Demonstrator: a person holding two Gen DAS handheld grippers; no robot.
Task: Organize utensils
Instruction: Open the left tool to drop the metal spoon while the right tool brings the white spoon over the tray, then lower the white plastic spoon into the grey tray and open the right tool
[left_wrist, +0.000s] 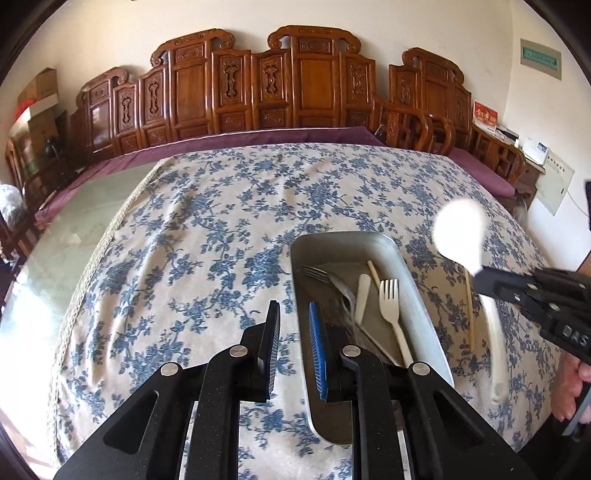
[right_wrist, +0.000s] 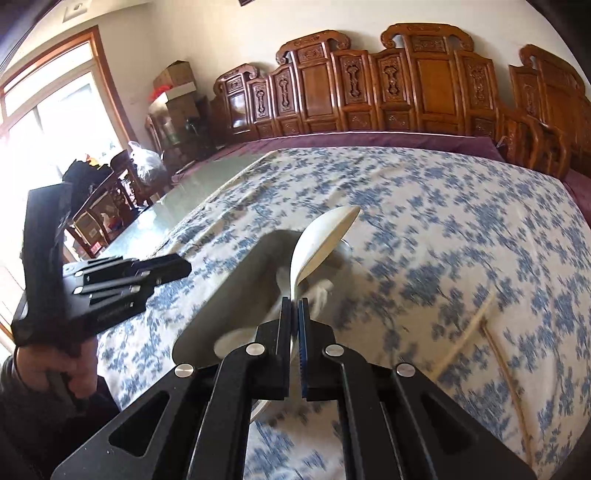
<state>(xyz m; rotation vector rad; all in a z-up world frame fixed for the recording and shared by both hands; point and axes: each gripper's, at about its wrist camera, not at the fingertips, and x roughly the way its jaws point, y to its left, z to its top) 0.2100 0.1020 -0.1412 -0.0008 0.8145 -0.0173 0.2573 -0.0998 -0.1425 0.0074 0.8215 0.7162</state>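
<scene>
A metal tray (left_wrist: 417, 291) sits on the blue floral tablecloth and holds a cream fork (left_wrist: 392, 312), a metal fork (left_wrist: 317, 275), a cream knife (left_wrist: 362, 295) and a chopstick (left_wrist: 375, 273). My left gripper (left_wrist: 295, 321) is open and empty, its right finger over the tray's near left rim. My right gripper (right_wrist: 294, 302) is shut on a white spoon (right_wrist: 321, 243), held by the handle above the tray (right_wrist: 236, 291). The spoon (left_wrist: 461, 236) also shows in the left wrist view, right of the tray. A chopstick (left_wrist: 470, 314) lies on the cloth right of the tray.
The tablecloth (left_wrist: 221, 229) covers most of a glass-topped table (left_wrist: 74, 229). A carved wooden bench (left_wrist: 295, 85) with a purple cushion runs along the far side. Wooden chairs (right_wrist: 107, 210) stand at the table's left end. A chopstick (right_wrist: 484, 317) lies on the cloth in the right wrist view.
</scene>
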